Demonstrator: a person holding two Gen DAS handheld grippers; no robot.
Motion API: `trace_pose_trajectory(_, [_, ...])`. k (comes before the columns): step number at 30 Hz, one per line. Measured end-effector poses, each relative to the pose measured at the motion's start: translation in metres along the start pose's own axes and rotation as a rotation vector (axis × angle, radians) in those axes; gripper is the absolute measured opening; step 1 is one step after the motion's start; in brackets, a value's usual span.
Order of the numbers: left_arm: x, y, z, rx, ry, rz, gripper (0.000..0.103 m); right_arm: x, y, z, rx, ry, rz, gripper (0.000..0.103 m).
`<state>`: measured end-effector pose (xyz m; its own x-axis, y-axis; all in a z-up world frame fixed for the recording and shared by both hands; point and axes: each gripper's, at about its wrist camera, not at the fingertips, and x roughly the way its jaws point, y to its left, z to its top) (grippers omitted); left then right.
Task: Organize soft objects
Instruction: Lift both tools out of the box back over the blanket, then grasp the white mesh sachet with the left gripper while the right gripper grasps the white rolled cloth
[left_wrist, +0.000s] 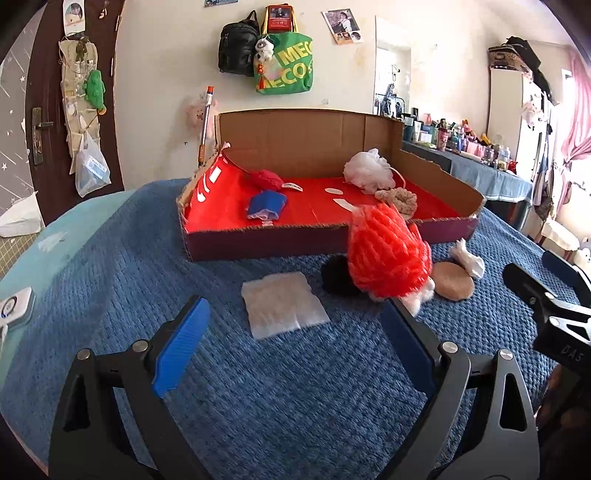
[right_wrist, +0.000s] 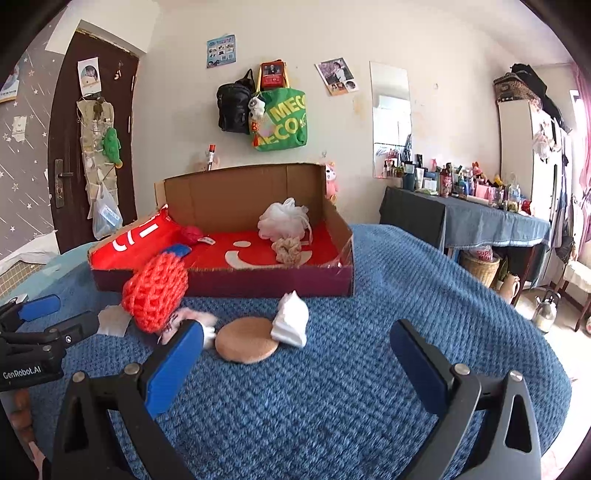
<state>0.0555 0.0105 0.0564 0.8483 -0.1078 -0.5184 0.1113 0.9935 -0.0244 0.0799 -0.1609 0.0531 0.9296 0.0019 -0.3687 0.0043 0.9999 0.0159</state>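
Observation:
A cardboard box (left_wrist: 258, 242) with a red lining stands on the blue blanket (left_wrist: 258, 387). Inside lie a white mesh puff (left_wrist: 365, 170), a beige scrunchie (left_wrist: 400, 197), a red pouch (left_wrist: 266, 179) and a blue pouch (left_wrist: 266, 206). In front of the box lie an orange-red knitted hat (left_wrist: 388, 254), a white pad (left_wrist: 282, 304), a black object (left_wrist: 338, 275), a tan round pad (left_wrist: 452, 282) and a white tissue wad (left_wrist: 471, 260). My left gripper (left_wrist: 295, 332) is open and empty before the white pad. My right gripper (right_wrist: 295, 350) is open and empty near the tan pad (right_wrist: 247, 339).
A wall behind the box (right_wrist: 258, 284) carries hanging bags (right_wrist: 280, 118). A brown door (right_wrist: 85, 155) is at the left. A table crowded with bottles (right_wrist: 461, 184) stands at the right, with a basket (right_wrist: 480, 267) beneath. The blanket's edge drops off at the right.

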Motion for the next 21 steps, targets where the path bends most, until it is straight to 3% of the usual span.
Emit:
trace_pose_trajectory(10, [0.018,0.015,0.025,0.004,0.071,-0.008,0.095,0.015,-0.007,0.025,-0.003,0.057,-0.016,0.103])
trace_pose_trajectory(14, [0.032,0.022,0.028,-0.013,0.135,-0.024,0.095,0.029,-0.012,0.033,-0.012,0.138,-0.049,0.103])
trace_pose_trajectory(21, [0.053,0.028,0.031,-0.026,0.225,-0.040,0.095,0.054,-0.017,0.038,-0.017,0.244,-0.019,0.103])
